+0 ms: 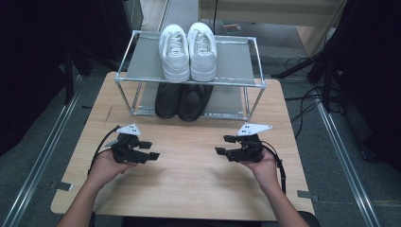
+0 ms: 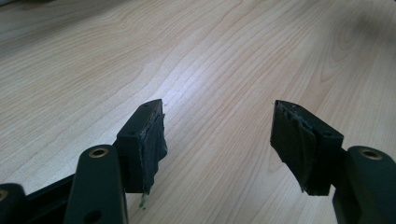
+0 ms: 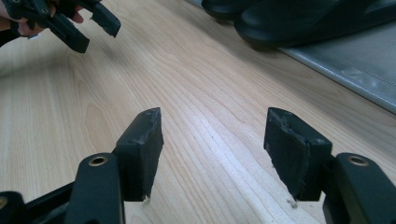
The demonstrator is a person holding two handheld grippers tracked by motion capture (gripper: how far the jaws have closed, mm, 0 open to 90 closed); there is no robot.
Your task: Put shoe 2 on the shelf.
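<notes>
A pale wooden table (image 1: 189, 189) stands on grey floor (image 1: 340, 165) (dark curtains at both sides).

White shoes (image 1: 188, 51) sit side by side atop the rack (image 1: 236, 59), at the table's (image 1: 189, 189) far edge.

Two white shoes (image 1: 188, 51) sit on one rack (image 1: 236, 61). Two black shoes (image 1: 182, 100) sit below. Two grippers (image 1: 146, 151) rest on one table (image 1: 189, 175).
</notes>
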